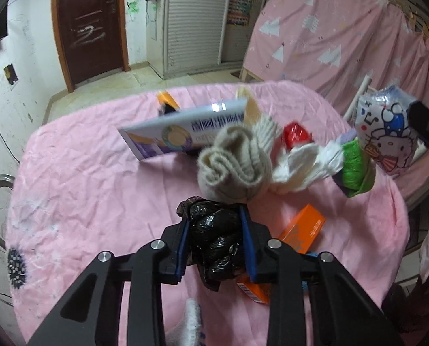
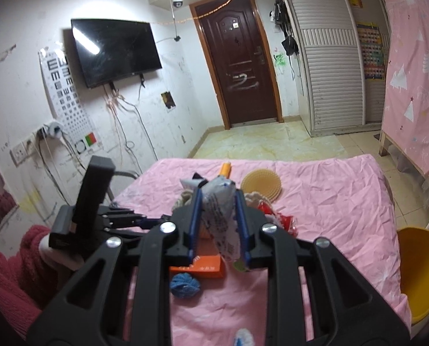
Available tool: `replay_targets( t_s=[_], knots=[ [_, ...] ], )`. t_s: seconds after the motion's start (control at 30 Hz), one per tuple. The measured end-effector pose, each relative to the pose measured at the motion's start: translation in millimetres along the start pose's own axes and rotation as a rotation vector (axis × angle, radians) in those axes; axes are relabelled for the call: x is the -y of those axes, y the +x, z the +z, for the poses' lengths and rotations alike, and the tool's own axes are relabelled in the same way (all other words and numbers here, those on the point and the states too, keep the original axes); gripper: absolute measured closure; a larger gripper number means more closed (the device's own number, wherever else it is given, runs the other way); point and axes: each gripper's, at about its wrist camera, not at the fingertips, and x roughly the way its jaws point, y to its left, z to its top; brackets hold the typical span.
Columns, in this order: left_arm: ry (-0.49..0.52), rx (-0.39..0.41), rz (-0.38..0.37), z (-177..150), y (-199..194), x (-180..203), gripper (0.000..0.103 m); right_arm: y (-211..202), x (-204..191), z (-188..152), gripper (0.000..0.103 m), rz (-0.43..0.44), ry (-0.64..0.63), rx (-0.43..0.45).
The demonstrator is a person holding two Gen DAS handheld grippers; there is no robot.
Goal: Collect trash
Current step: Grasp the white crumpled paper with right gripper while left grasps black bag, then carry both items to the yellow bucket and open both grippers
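My left gripper (image 1: pixel 214 219) is shut on a crumpled black plastic bag (image 1: pixel 214 239) just above the pink-covered table (image 1: pixel 84 187). My right gripper (image 2: pixel 218 195) is shut on a white printed plastic packet (image 2: pixel 218 204), held up over the clutter. In the left wrist view that cartoon-cat packet (image 1: pixel 387 132) hangs at the right edge. On the cloth lie a red wrapper (image 1: pixel 296 134), an orange box (image 1: pixel 301 230), a purple-and-white box (image 1: pixel 180 129) and an orange tube (image 1: pixel 168 101).
A rolled beige sock (image 1: pixel 234 167), a white cloth (image 1: pixel 301 167) and a green cloth (image 1: pixel 355 170) lie mid-table. A yellow round brush (image 2: pixel 262 184) and a blue yarn ball (image 2: pixel 184 284) lie there too. A yellow bin (image 2: pixel 422 271) stands beside the table's right edge.
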Motion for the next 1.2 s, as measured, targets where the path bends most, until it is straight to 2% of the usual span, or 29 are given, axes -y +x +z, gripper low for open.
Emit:
replay_targets(
  t_s=[0.13,0.17,0.3,0.5,0.63,0.93,1.2],
  knots=[
    [-0.001,0.053,-0.009,6.1,-24.4,3.4,0.081,-8.2,18.8,6.3,0.081,0.113,0.109,0.022],
    [0.003,0.067,-0.012,8.0,-30.0,6.4,0.081,-8.0,21.6,6.8,0.081,0.118,0.122,0.021],
    [0.06,0.129,-0.039,18.7,-49.5,32.5,0.081,-5.8,36.2,2.9,0.081,0.114,0.166,0.003],
    [0.192,0.135,-0.081,32.2,-41.8,91.2,0.081,-8.0,68.0,-13.8,0.081,0.076,0.244,-0.027],
    [0.258,0.104,-0.099,41.4,-23.2,128.5,0.081,-16.5,91.0,-21.9,0.081,0.064,0.296,-0.022],
    [0.354,-0.008,-0.108,44.8,34.0,180.2,0.081,-33.6,134.9,-34.9,0.081,0.053,0.372,-0.005],
    [0.392,-0.084,-0.076,39.5,71.4,201.2,0.081,-47.2,163.6,-43.4,0.081,0.045,0.412,0.021]
  ],
)
